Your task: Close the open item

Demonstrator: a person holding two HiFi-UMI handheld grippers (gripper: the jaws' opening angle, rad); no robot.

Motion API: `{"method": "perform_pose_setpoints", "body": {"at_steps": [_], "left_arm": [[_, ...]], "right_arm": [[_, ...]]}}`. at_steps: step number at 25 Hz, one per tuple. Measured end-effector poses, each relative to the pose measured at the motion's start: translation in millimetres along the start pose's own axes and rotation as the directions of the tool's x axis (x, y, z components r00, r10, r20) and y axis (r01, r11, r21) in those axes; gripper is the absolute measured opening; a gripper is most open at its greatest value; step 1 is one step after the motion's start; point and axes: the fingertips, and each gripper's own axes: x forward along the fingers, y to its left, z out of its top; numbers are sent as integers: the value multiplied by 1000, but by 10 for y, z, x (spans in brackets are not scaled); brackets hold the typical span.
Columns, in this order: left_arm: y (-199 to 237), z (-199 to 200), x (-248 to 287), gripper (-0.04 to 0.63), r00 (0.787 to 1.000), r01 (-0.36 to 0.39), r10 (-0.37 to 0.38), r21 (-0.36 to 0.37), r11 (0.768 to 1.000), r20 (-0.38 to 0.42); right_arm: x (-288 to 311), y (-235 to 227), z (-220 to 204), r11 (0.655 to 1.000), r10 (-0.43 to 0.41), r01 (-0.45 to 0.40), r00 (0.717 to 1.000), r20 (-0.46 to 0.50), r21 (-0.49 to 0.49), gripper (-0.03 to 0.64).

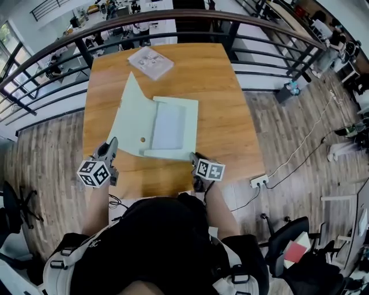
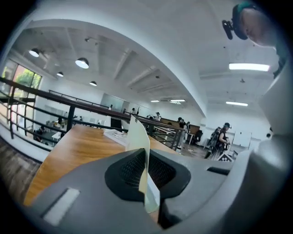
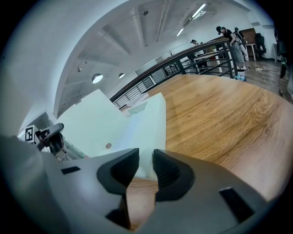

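The left tool (image 1: pixel 112 145) is clenched on the left flap (image 1: pixel 134 112) of a pale green folder (image 1: pixel 173 124). In the left gripper view its 2 jaws are pressed together with the thin flap edge standing upright between them. The flap is raised at a slant off the wooden worktop (image 1: pixel 228 109), its far corner pointing up. A small round brown dot (image 1: pixel 142 139) shows close to the folder's near edge. The rest of the folder lies flat and open in the middle of the worktop, with a whitish sheet (image 1: pixel 169 125) on its inner face. Beyond it, near the far edge, a printed booklet (image 1: pixel 150 62) lies apart from the folder. The right tool (image 1: pixel 195 159) is released: its 2 jaws stand apart and empty, just at the folder's near right corner, with bare wood under them. A dark railing (image 1: pixel 173 14) curves past the worktop's far side.
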Motion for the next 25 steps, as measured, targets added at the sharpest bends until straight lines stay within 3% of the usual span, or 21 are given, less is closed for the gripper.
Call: {"method": "perform_pose_setpoints", "body": {"at_steps": [4, 11, 18, 25], "left_arm": [[-349, 36, 158, 8, 996, 80, -75, 134, 988, -42], [-928, -158, 470, 17, 967, 246, -226, 207, 947, -117], [-1491, -426, 793, 29, 914, 389, -341, 235, 891, -219], [-1900, -885, 1066, 38, 845, 497, -376, 300, 814, -380]], "right_arm": [[18, 78, -34, 1000, 9, -8, 1000, 18, -24, 101], [32, 55, -43, 999, -5, 7, 999, 49, -49, 103], [45, 34, -20, 999, -4, 5, 999, 52, -32, 103], [43, 47, -25, 999, 19, -18, 1000, 14, -26, 106]]}}
